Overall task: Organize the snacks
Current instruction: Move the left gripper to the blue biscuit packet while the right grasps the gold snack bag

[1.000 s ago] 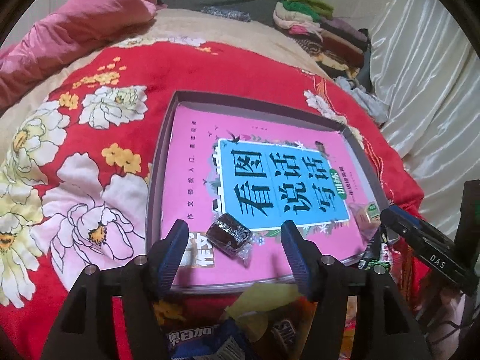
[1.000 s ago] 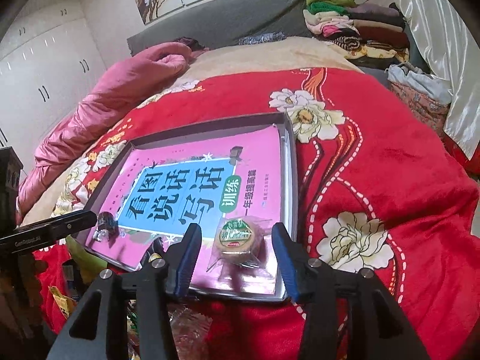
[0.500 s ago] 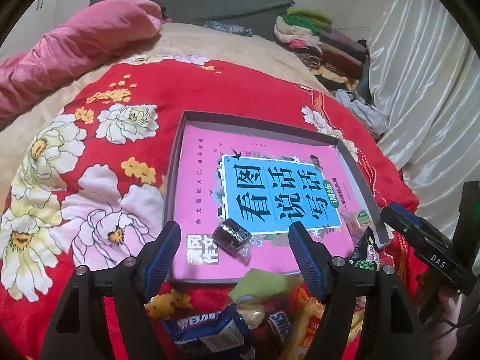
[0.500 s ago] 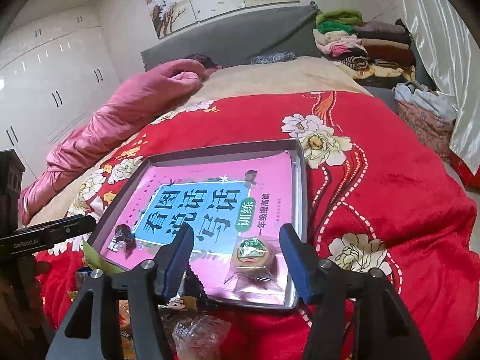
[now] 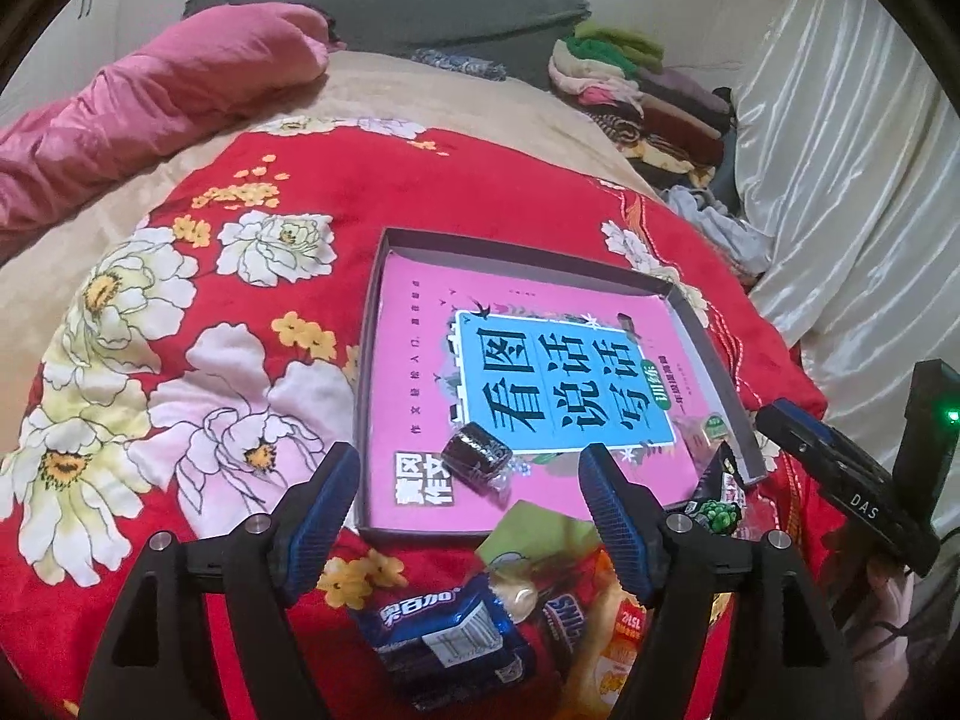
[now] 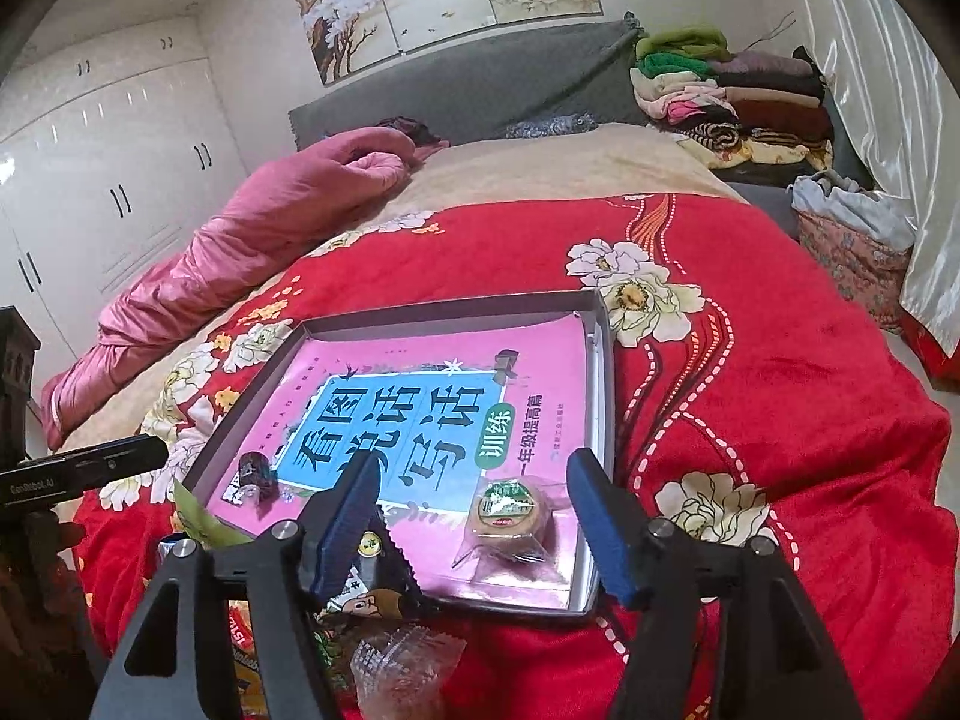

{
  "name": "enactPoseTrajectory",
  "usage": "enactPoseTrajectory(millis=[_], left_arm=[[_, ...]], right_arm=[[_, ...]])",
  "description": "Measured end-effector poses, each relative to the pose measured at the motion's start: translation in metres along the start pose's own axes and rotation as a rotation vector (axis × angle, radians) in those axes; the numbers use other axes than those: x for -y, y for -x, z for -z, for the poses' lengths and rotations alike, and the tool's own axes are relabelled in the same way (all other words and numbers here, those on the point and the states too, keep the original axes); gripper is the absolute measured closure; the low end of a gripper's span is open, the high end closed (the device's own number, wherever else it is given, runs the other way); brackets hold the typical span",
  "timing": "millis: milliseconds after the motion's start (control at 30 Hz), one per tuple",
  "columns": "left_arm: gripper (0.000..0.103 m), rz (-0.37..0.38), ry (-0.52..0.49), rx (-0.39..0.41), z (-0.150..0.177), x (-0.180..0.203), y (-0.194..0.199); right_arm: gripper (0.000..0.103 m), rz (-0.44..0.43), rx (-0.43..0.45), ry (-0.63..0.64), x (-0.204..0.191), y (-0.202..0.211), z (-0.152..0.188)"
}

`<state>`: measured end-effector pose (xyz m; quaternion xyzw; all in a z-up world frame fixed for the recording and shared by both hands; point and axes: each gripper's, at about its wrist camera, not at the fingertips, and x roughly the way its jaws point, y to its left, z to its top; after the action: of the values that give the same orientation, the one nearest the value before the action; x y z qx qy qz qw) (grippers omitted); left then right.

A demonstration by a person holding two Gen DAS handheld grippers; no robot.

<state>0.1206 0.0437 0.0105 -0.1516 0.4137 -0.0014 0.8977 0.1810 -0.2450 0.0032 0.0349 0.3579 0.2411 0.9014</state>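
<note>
While both grippers (image 5: pixel 468 498) (image 6: pixel 471 510) gape empty, two wrapped snacks (image 5: pixel 477 459) (image 6: pixel 507 510) in one tray (image 6: pixel 603 360)

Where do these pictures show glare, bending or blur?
Right wrist view: glare streaks on the white wardrobe; the bed curves like a dome. Left wrist view: the curtain shines pale; the snack packets near the lens look soft; the dark corners come from the fisheye lens.

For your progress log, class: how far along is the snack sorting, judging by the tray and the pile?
Done: a dark wrapped candy and a round pastry lie in the tray. In hand: nothing; the left gripper and right gripper are open. Left: the snack pile in front of the tray.
</note>
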Motion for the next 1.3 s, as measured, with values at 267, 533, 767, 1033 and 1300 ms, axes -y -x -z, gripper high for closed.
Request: enactPoseTrajectory(millis=[267, 533, 767, 1033, 1300], left_arm=[[0.025, 0.016, -0.004, -0.031, 0.01, -0.006, 0.002], [0.025, 0.004, 0.002, -0.043, 0.016, -0.012, 0.003], [0.025, -0.006, -0.014, -0.048, 0.021, -0.011, 0.004], [0.025, -0.024, -0.023, -0.062, 0.028, -0.014, 0.004], [0.025, -0.027, -0.032, -0.098, 0.039, -0.016, 0.004]], right_arm=[[0.037, -0.01, 0.01, 0.01, -0.003, 0.004, 0.001], [0.034, -0.034, 0.048, 0.037, -0.011, 0.015, 0.0], [0.033, -0.059, 0.06, 0.062, -0.018, 0.022, 0.001], [0.033, -0.075, 0.05, 0.05, -0.029, 0.03, 0.01], [0.033, -0.133, 0.043, 0.034, -0.05, 0.042, 0.024]])
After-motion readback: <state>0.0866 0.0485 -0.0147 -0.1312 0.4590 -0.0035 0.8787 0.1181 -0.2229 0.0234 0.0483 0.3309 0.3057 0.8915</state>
